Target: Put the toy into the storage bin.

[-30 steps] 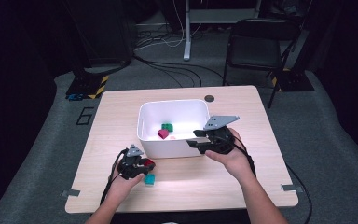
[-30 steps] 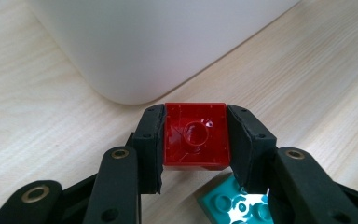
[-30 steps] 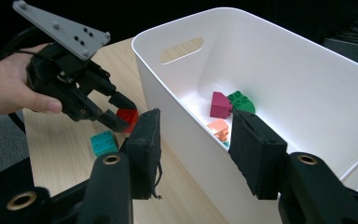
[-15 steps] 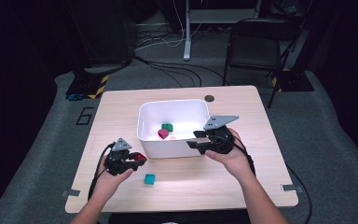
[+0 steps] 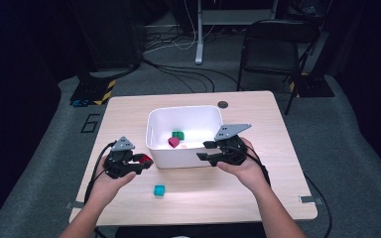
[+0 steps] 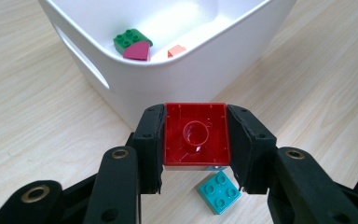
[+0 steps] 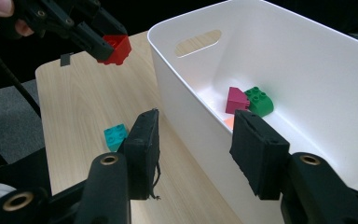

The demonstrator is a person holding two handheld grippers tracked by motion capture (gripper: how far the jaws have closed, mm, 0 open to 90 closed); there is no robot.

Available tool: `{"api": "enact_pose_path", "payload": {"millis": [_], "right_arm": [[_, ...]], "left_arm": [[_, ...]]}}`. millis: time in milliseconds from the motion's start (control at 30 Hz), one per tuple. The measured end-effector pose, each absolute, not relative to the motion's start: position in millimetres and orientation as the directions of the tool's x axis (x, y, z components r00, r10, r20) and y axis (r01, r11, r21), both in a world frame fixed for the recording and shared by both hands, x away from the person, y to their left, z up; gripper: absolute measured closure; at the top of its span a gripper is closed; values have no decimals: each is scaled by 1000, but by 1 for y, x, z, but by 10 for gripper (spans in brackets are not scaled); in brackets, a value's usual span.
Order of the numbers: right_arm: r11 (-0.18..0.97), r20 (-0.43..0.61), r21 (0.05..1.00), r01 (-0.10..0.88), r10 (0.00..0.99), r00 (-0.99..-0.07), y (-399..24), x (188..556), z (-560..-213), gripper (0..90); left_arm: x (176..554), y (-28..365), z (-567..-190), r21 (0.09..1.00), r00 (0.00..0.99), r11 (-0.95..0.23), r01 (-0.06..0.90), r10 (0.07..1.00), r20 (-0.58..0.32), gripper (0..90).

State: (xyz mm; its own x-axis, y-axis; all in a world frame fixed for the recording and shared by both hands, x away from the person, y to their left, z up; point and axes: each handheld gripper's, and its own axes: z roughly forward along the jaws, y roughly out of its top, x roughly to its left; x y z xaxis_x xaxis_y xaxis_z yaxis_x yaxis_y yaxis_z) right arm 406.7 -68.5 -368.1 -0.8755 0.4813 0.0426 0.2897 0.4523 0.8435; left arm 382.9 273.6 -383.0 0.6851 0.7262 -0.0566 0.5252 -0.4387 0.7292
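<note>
1. The left gripper is hanging above the desk near its left edge, just left of the white bin, with the person's left hand gripping it from behind and the forearm coming in from the desk's near edge.
2. Its jaws are clamping the red brick by two opposite sides, the brick's hollow underside turned toward the left gripper view's camera.
3. The brick is hanging clear of the desk; the teal brick is lying on the wood below and slightly toward the near edge.
4. The right gripper is sitting at the bin's near right corner, pointing left along the bin's near wall, with the right hand wrapped around it.
5. Its jaws are standing apart with the bin's wall passing between them; whether the pads are touching the wall is unclear.
6. Inside the bin, a green brick and a magenta brick are lying just beside each other, with a small orange piece nearby.
</note>
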Motion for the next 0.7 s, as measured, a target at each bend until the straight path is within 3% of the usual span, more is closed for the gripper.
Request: {"api": "enact_pose_path", "payload": {"millis": [700], "right_arm": [[457,49,841,289,468,-882,-69,407,-367,510]], "left_arm": [[428,255,-335,749,714,-435,500,697,-72,588]]}}
